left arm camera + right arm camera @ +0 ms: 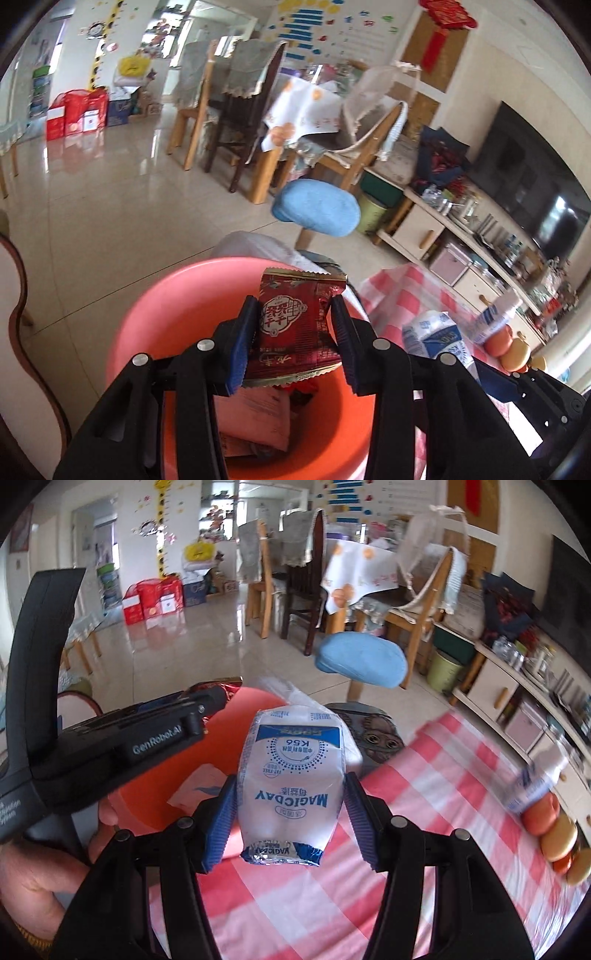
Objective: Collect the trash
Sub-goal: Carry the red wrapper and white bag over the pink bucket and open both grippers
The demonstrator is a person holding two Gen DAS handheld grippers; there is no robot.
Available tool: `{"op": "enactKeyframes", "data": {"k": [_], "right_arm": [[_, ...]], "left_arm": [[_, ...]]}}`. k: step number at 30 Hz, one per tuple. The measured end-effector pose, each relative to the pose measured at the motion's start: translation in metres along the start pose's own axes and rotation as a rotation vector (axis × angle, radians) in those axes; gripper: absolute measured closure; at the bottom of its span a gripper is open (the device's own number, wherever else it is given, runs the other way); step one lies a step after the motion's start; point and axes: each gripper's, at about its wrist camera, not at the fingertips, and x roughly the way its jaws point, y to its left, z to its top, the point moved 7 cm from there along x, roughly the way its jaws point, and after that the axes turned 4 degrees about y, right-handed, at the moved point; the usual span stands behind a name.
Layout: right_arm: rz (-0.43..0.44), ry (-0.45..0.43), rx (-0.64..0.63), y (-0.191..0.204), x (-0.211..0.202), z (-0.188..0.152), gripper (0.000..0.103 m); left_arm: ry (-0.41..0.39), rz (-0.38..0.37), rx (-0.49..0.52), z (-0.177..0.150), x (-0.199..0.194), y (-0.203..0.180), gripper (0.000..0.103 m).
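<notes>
The left gripper [293, 332] grips a red wrapper [291, 332] above the orange bin [177, 295], where paper trash [255, 421] lies below its fingers. To its right, the right gripper [291, 812] clamps a white milk pack [291, 775] over the checked cloth [424, 812]. A blue stool [362, 661] stands beyond; fruit [554, 827] lies far right.

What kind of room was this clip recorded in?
Most likely a home living and dining room: wooden dining chairs around a covered table, a television on a low cabinet, and a checked tablecloth beside an orange bin.
</notes>
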Motion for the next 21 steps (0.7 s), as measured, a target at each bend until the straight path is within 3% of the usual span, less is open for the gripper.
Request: {"op": "enactKeyframes", "data": {"k": [7,21], "right_arm": [[-0.002,0.039,-0.059,0.02,0.03,0.009,0.045],[-0.017,0.078,-0.114,0.029,0.057,0.005,0.045]], "left_arm": [[0.013,0.05,-0.046,0.005,0.008,0.027,0.061],[0.042,0.076,-0.071,0.001,0.019,0.035,0.061]]}}
